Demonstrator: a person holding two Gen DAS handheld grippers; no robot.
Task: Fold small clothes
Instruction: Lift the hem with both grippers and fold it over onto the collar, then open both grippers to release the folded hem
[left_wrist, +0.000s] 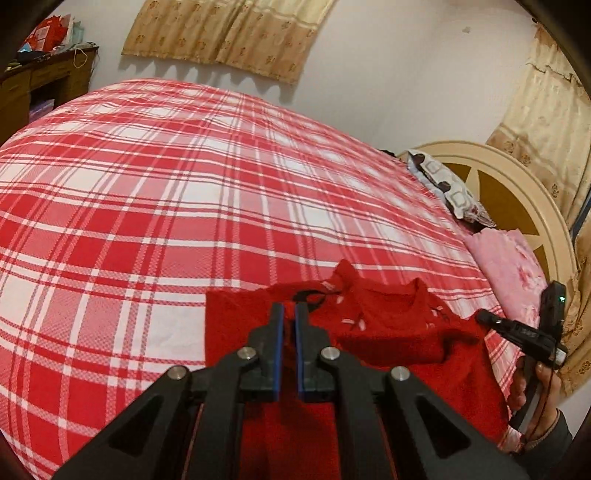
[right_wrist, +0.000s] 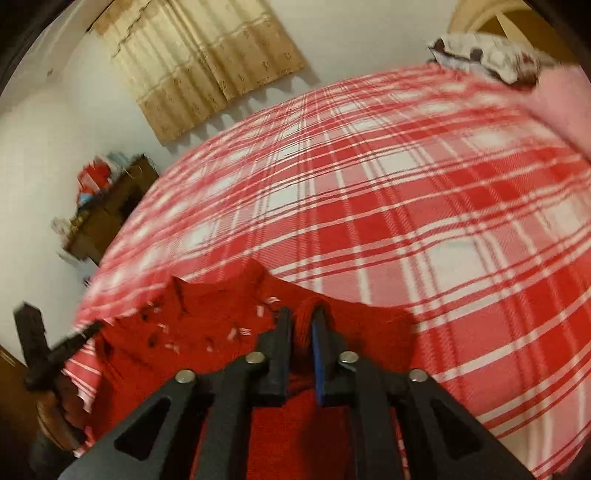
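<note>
Sweater: your red knit sweater (left_wrist: 399, 325), flecked with small white marks, lies rumpled on the near edge of the bed.
Left gripper (left_wrist: 290, 314): your jaws stand almost closed, pinching a fold of knit.
Right gripper (right_wrist: 301, 321): slightly parted jaws with a bunched ridge of knit between them; contact blurred, you cannot tell.
Bedsheet (left_wrist: 184, 206): red-and-white plaid weave.
Headboard (left_wrist: 517, 192): curved, cream, partly cut off.
</note>
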